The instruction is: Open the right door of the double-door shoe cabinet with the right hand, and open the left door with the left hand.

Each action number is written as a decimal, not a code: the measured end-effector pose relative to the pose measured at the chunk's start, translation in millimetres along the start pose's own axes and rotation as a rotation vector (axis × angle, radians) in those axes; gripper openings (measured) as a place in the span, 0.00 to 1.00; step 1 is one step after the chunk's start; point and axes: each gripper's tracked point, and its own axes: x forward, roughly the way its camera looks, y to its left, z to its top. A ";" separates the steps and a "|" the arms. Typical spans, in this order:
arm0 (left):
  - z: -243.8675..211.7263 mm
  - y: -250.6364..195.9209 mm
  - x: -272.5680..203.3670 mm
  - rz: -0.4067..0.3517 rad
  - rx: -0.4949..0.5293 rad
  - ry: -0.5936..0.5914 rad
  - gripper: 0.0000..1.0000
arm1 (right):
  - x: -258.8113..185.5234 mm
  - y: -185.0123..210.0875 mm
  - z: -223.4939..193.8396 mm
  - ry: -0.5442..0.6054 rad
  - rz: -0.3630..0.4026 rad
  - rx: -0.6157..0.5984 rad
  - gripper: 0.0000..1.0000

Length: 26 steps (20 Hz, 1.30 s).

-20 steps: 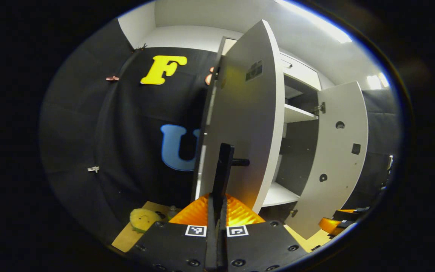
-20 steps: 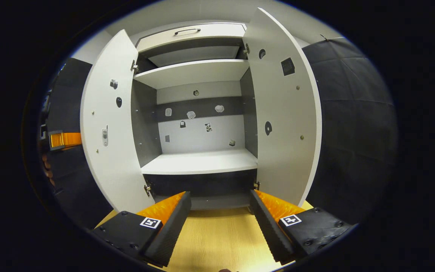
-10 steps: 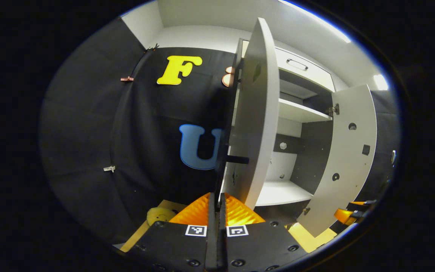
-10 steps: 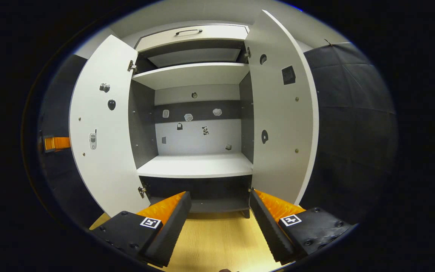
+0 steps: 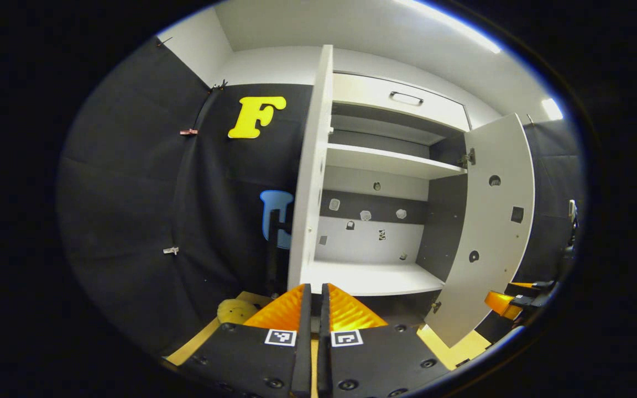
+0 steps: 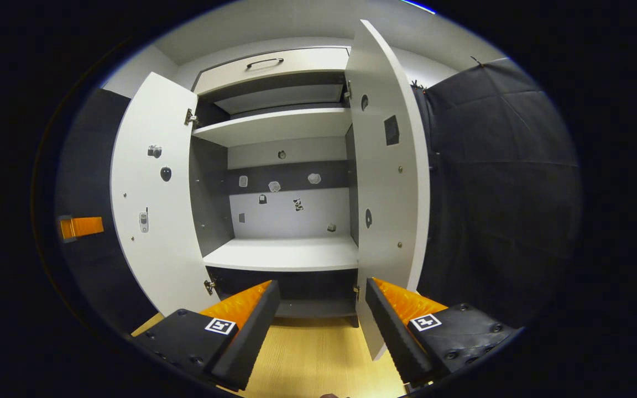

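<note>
Stands wide open at the back of the booth, on a pale wood-grain floor (image 6: 318,359): a white shoe cabinet (image 6: 285,254) with flat, smooth panels, dark grey side walls and a grey band across its white back. Swung out on small metal hinges, left door (image 6: 152,204) and right door (image 6: 387,177), both plain white slabs with screw heads and small dark stickers dotted on their inner faces. Seen almost edge-on in the left gripper view, left door (image 5: 310,166), with a slim dark bar handle (image 5: 273,243) sticking out from its outer face; further right there, right door (image 5: 490,221) angled outward. Inside, two flat white shelves, upper shelf (image 6: 274,124) and lower shelf (image 6: 285,253), bare but for little stickers on the back panel. Above, a drawer front (image 6: 271,63) with a thin curved handle. Left gripper (image 5: 313,296) closed, fingers all but touching with a sliver of gap, holding nothing, just short of the left door's edge. Right gripper (image 6: 323,293) spread wide, ribbed pads facing each other, nothing between them, aimed into the cabinet's lower part. Beside the left door's foot, a round yellow soft toy (image 5: 235,312) on the floor.
</note>
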 end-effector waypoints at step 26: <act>-36.1 -45.7 -91.1 0.107 0.177 -0.047 0.95 | -77.9 -36.3 -33.2 0.029 0.024 0.020 0.99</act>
